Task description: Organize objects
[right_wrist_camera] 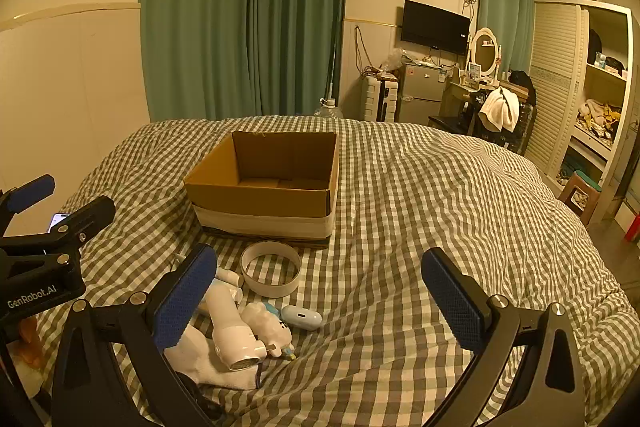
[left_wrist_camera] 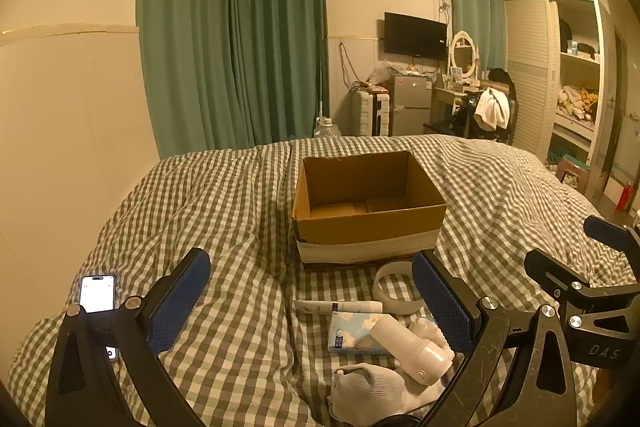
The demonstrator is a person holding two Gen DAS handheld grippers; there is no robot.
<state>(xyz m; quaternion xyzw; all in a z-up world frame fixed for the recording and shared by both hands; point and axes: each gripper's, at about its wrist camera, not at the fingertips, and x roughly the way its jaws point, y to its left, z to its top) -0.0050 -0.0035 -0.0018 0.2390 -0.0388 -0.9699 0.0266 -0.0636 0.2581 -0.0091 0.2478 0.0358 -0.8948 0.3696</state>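
1. Holding both claws over the checked bed (right_wrist_camera: 420,187), you have the left claw (left_wrist_camera: 312,297) spread wide, with nothing between its blue pads.
2. Your right claw (right_wrist_camera: 320,297) is spread just as wide and pinches nothing.
3. The open cardboard box (right_wrist_camera: 264,183) sits on the bed, beyond both claws.
4. Just in front of the box lies a white ring (right_wrist_camera: 271,269), almost touching its front wall.
5. Nearer to you than the ring lies a pile: a white bottle (right_wrist_camera: 230,327), a white sock (left_wrist_camera: 368,393), a tissue pack (left_wrist_camera: 352,331), a tube (left_wrist_camera: 340,306) and a small pale blue case (right_wrist_camera: 301,317).
6. Left of the box, well apart, a lit phone (left_wrist_camera: 97,293) lies on the bed.
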